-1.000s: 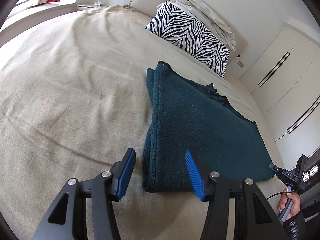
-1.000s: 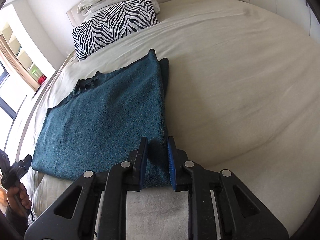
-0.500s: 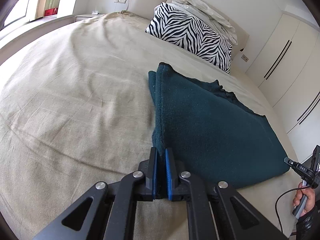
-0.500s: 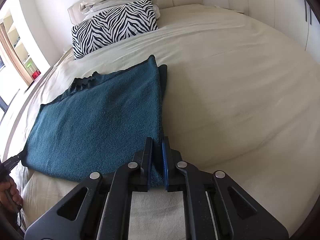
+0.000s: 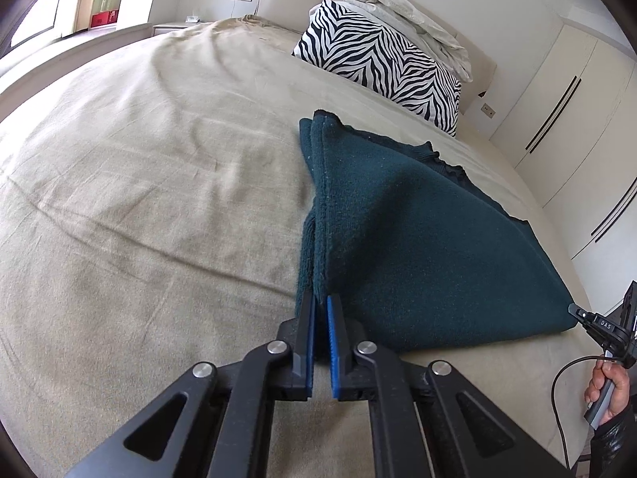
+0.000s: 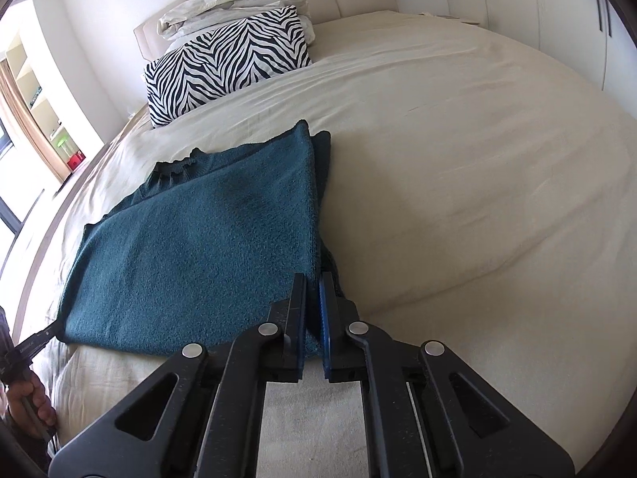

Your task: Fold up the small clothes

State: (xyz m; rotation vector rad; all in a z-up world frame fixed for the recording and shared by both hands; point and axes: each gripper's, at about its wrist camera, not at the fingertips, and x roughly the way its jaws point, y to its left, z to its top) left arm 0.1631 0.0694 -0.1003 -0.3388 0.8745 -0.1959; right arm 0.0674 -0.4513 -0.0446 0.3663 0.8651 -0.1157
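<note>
Both near corners pinched, teal cloth ready to fold away.

The teal cloth (image 5: 418, 239) lies flat on the bed (image 5: 139, 199), running from the jaws toward twelve o'clock, at the zebra pillow (image 5: 378, 63). The left gripper (image 5: 321, 318) has just clenched on its near left corner; the right gripper (image 6: 313, 302) grips the near right one. Each hand is equally near, so carrying that edge to twelve o'clock looks next.
</note>
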